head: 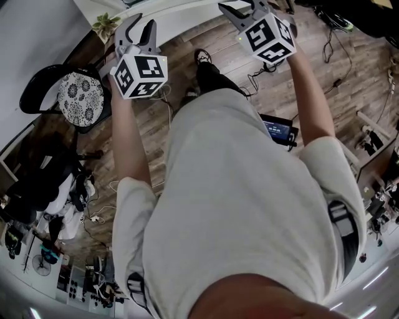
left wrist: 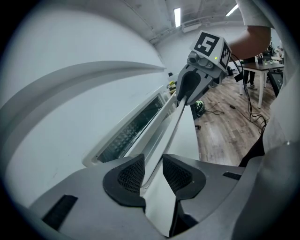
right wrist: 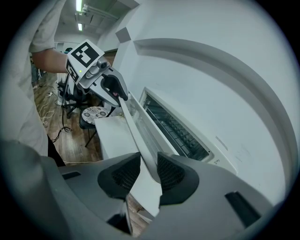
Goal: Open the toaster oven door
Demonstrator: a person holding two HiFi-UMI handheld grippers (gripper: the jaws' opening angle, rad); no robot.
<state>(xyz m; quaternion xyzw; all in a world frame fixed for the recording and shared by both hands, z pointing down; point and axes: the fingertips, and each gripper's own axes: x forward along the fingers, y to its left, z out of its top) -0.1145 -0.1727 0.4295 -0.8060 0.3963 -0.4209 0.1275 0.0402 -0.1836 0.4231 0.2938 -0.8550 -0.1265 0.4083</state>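
Note:
The white toaster oven (right wrist: 225,93) stands with its door tipped partly down, so the wire rack (right wrist: 176,129) shows through the gap. Its long white door handle (left wrist: 171,126) runs between the jaws of both grippers. My left gripper (left wrist: 153,171) is shut on one end of the handle, and my right gripper (right wrist: 149,171) is shut on the other end (right wrist: 136,136). Each gripper shows in the other's view: the right gripper (left wrist: 187,86) and the left gripper (right wrist: 115,89) both sit on the bar. In the head view both grippers (head: 138,31) (head: 246,9) reach forward at the top edge.
A chair with a patterned cushion (head: 81,96) stands at the left on the wooden floor. Cables (head: 259,78) trail across the floor, and dark bags and clothes (head: 56,187) lie at the left. A white table (left wrist: 262,70) is behind to the right.

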